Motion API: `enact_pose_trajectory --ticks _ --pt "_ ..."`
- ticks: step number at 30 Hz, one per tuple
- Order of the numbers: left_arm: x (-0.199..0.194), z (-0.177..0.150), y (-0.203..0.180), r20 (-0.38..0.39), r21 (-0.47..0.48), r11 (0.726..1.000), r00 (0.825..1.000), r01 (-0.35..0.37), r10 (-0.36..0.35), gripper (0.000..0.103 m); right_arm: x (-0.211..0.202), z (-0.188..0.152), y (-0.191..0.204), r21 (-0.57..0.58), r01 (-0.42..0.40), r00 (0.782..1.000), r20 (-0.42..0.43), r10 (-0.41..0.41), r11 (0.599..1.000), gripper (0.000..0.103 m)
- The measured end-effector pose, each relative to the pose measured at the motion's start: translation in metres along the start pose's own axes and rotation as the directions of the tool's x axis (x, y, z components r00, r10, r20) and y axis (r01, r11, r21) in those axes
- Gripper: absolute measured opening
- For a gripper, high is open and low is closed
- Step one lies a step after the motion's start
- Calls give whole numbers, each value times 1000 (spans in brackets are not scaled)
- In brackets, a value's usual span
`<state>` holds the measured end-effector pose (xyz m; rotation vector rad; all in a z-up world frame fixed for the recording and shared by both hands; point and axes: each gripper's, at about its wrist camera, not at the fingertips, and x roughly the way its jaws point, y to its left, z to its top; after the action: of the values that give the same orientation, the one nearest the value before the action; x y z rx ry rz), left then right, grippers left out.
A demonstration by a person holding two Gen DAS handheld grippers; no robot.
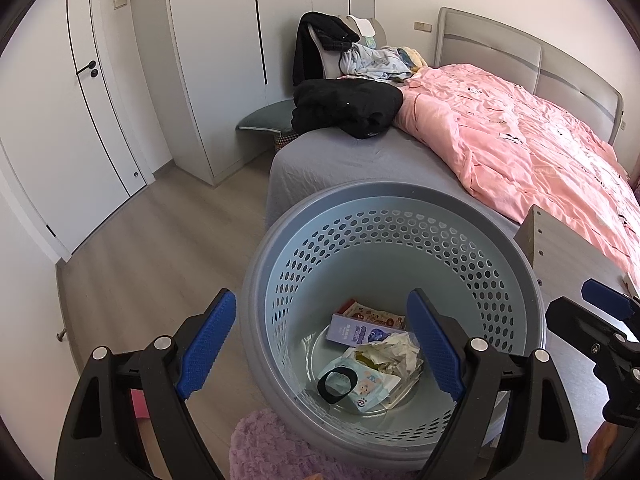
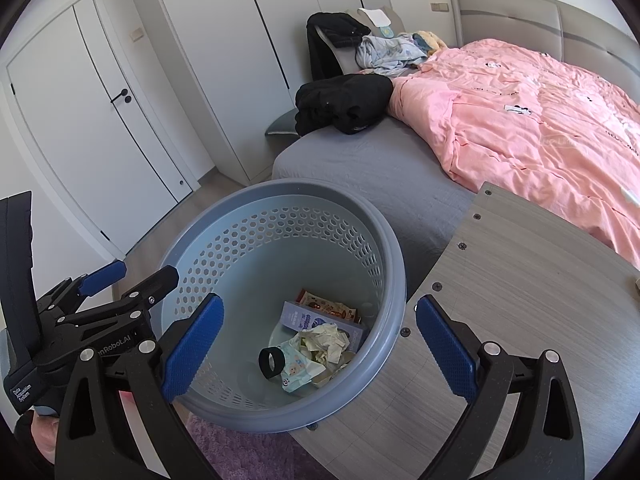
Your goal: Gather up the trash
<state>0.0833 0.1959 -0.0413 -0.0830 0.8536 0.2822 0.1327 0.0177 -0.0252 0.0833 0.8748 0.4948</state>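
Note:
A blue-grey perforated basket (image 1: 360,190) (image 2: 394,272) stands on the floor beside the bed. At its bottom lie a crumpled tissue (image 1: 394,350) (image 2: 324,342), a purple box (image 1: 356,330) (image 2: 304,318), a snack wrapper (image 1: 372,314) (image 2: 332,308), a baby-print packet (image 1: 368,390) (image 2: 298,370) and a black ring (image 1: 338,384) (image 2: 271,362). My left gripper (image 1: 320,296) (image 2: 144,268) hovers open over the basket's left side, holding nothing. Above the right rim, my right gripper (image 2: 320,300) (image 1: 568,298) is open and empty too.
A wood-grain table (image 2: 520,300) (image 1: 568,256) stands right of the basket, touching its rim. Behind is a bed with a pink duvet (image 1: 520,140) and black clothes (image 1: 348,106). A purple rug (image 1: 272,448) lies under the near side. White door and wardrobes stand left.

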Motion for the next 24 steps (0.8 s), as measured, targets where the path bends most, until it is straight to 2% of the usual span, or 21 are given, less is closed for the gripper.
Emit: enact_pose_trajectory --ticks 24 --pt "-4 2 2 5 4 1000 1000 -6 6 83 -3 4 5 -15 1 1000 2 -1 1000 95"
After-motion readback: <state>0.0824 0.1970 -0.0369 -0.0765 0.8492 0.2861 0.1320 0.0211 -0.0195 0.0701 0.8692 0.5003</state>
